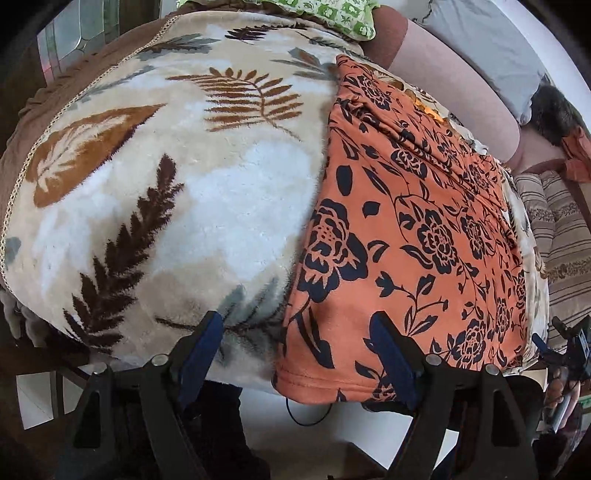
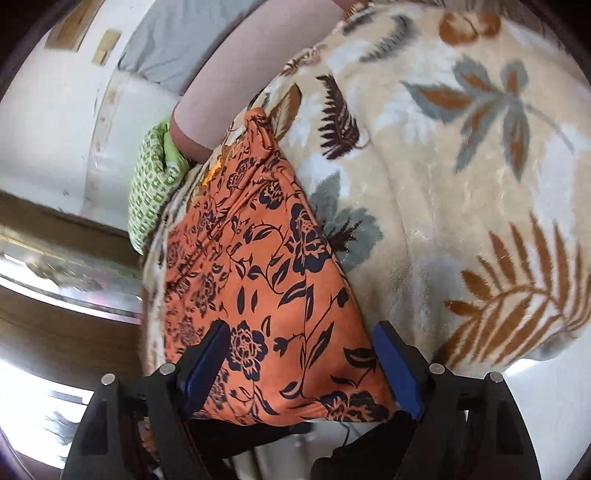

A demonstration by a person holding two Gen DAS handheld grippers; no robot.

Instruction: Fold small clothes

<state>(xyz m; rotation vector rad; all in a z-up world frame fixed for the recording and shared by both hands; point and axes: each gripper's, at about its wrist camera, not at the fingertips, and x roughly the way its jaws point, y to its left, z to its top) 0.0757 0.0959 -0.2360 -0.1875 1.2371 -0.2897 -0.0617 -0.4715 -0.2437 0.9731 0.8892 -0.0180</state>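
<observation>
An orange garment with a black flower print (image 1: 413,229) lies flat on a cream fleece blanket with leaf patterns (image 1: 177,177). In the left wrist view my left gripper (image 1: 299,347) is open, its fingers either side of the garment's near left corner at the bed's edge. In the right wrist view the garment (image 2: 266,280) runs away from me as a long strip. My right gripper (image 2: 301,354) is open, its blue pads (image 2: 207,354) straddling the garment's near right corner. Neither gripper holds anything.
A green patterned pillow (image 1: 332,14) and a pinkish bolster (image 1: 454,88) lie at the head of the bed. A grey pillow (image 1: 491,48) is behind them. Striped bedding (image 1: 557,236) lies to the right. The bed's edge and white floor (image 1: 325,424) are just below the grippers.
</observation>
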